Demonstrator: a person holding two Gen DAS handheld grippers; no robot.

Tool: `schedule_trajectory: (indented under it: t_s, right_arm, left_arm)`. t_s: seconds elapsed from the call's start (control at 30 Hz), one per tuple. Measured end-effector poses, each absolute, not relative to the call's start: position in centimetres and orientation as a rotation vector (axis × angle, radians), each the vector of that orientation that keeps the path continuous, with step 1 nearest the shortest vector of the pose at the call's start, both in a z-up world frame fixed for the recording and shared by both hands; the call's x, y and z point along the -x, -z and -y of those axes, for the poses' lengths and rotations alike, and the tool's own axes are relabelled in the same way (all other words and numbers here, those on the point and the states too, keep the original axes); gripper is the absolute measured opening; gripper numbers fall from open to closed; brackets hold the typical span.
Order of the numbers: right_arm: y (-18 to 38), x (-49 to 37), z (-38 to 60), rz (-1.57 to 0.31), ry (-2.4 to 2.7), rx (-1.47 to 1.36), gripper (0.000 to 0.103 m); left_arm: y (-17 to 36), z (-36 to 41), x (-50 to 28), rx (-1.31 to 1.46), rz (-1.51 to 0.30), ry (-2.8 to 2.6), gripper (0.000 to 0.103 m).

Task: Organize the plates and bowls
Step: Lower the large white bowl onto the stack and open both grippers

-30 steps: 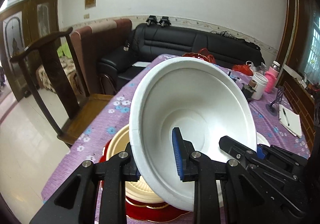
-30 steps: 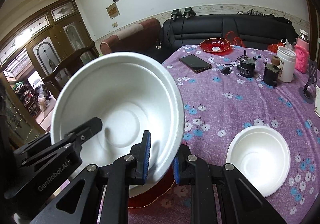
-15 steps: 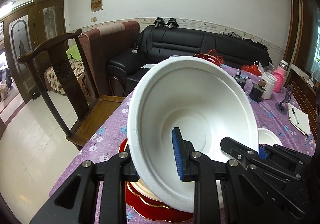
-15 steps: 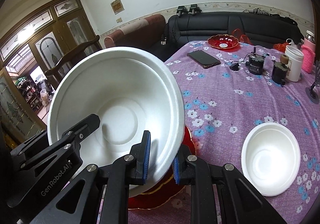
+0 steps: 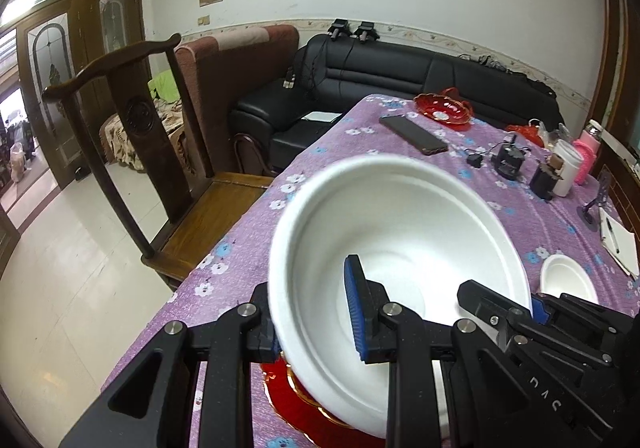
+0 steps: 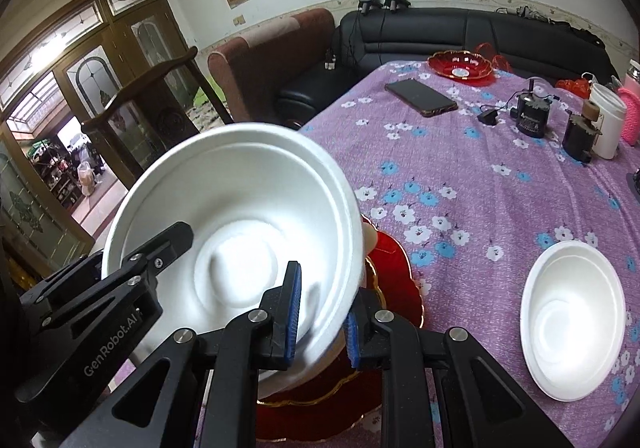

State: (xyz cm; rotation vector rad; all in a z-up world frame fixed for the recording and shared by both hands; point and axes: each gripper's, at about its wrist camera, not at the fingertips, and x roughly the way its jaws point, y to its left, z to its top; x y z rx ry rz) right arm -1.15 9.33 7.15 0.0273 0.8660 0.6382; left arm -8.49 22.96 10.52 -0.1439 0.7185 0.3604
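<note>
A large white foam bowl [image 5: 400,232] [image 6: 240,200] hangs tilted just above a red plate with a gold rim [image 5: 288,388] [image 6: 396,272] near the table's front left corner. My left gripper [image 5: 314,328] is shut on the bowl's left rim, one finger inside and one outside. On the opposite rim my right gripper [image 6: 320,322] is shut the same way. Each gripper shows in the other's view: the right gripper [image 5: 532,308] and the left gripper [image 6: 120,280]. The bowl hides most of the plate; a cream edge [image 6: 370,239] peeks out beside it.
A small white bowl [image 5: 566,280] [image 6: 572,320] sits to the right on the purple flowered cloth [image 6: 480,176]. Farther back lie a phone [image 6: 420,96], a red dish [image 6: 460,64], dark gadgets and cups [image 6: 606,120]. A wooden chair [image 5: 140,128] stands left of the table edge.
Both grippers have carried the large bowl down and closer to the red plate. The bowl now tips flatter, so more of the table behind it shows. The grips are unchanged.
</note>
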Motion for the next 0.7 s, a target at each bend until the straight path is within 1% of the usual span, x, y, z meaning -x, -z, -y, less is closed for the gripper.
schedule_trajectory:
  t_s: [0.1,0.27,0.37,0.43,0.47,0.5,0.53,0.57,0.6,0.63,0.7]
  right_arm:
    - [-6.3,0.6,-9.9,-0.887,-0.625,-0.019,0.021]
    - [-6.5,0.5,-10.5,-0.871,-0.612,0.004,0.021]
    - [-6.5,0.6,-11.0,-0.858,-0.604,0.024,0.021]
    - [-6.6,0.7,-11.2,-0.845,-0.597,0.025,0.021]
    - [-6.7,0.7,-11.2,-0.841,-0.597,0.023,0.021]
    - [-6.8,0.7,-11.2,-0.836,-0.600,0.018,0.023]
    - [-6.9,0.7,-11.2,-0.831,-0.602,0.011,0.026]
    - [-7.0,0.8,-11.1,-0.822,-0.603,-0.002,0.033]
    - [-7.1,0.8,-11.0,-0.815,-0.604,-0.010,0.043]
    - [-7.3,0.8,-10.9,-0.804,-0.612,-0.026,0.047]
    - [-7.7,0.9,-10.7,-0.789,-0.611,-0.041,0.060]
  left_arm:
    - [-9.9,-23.7,8.3,0.146,-0.728,-0.382,0.025]
    - [-9.8,-24.9,8.4,0.170,-0.722,-0.399,0.026]
    - [-10.0,-25.3,8.8,0.181,-0.703,-0.408,0.038]
    - [-10.3,-25.3,9.0,0.168,-0.683,-0.424,0.052]
    - [-10.5,-25.2,9.2,0.164,-0.673,-0.430,0.055]
    - [-10.7,-25.1,9.4,0.158,-0.660,-0.439,0.062]
    - [-11.0,-25.1,9.6,0.151,-0.646,-0.450,0.068]
    - [-11.2,-25.0,9.9,0.145,-0.635,-0.459,0.070]
    - [-11.5,-24.9,10.2,0.137,-0.620,-0.471,0.074]
    - [-11.7,-24.9,10.3,0.128,-0.610,-0.482,0.077]
    - [-12.2,-24.7,10.7,0.111,-0.589,-0.502,0.082]
